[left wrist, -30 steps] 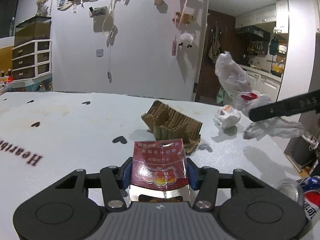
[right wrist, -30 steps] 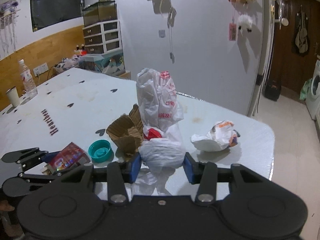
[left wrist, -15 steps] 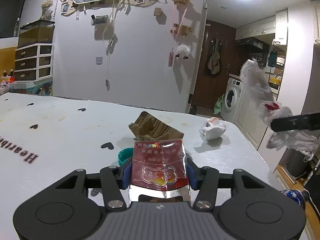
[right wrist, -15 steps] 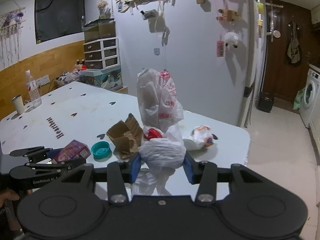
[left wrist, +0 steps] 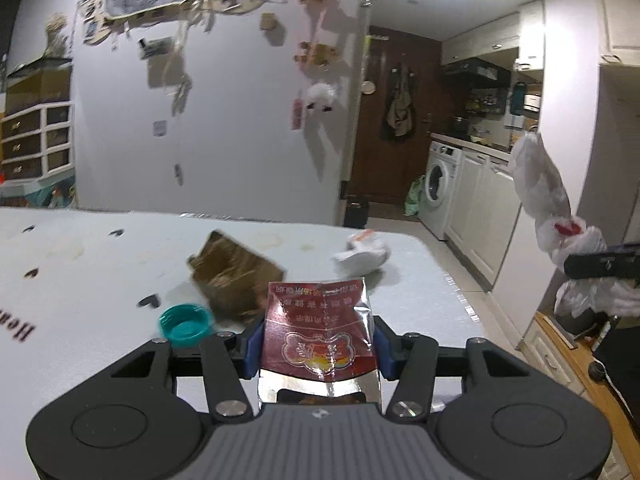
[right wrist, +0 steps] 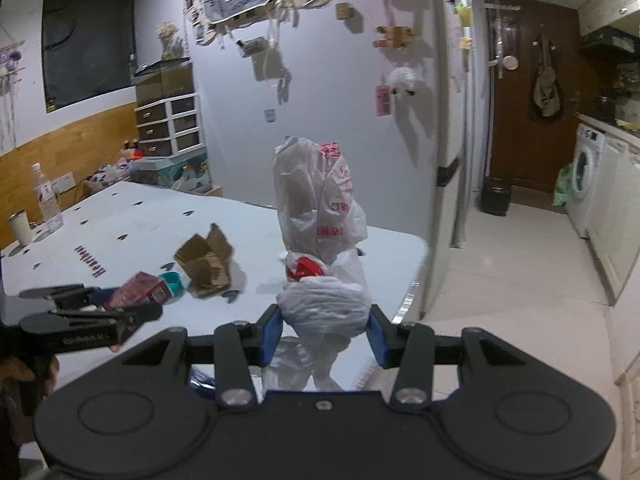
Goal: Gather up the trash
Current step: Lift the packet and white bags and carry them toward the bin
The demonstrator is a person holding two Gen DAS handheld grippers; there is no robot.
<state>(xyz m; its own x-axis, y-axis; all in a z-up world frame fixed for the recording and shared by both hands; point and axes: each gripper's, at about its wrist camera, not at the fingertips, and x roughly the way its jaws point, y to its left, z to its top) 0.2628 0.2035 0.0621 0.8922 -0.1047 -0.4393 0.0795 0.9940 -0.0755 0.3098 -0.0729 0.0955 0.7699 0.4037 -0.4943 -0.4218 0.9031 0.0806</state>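
Off the table's [right wrist: 400, 240] near right corner, right gripper [right wrist: 322, 330] clamps the white plastic bag [right wrist: 320, 208], standing upright, while left gripper [left wrist: 316, 346], to its left over the table, grips the red snack wrapper [left wrist: 320, 328]; wrapper likely goes rightward into it.

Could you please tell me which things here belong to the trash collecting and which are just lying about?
Trash job:
red wrapper in the left tool
plastic bag in the right tool
torn cardboard
teal cap
crumpled paper

Just lying about:
water bottle
cup
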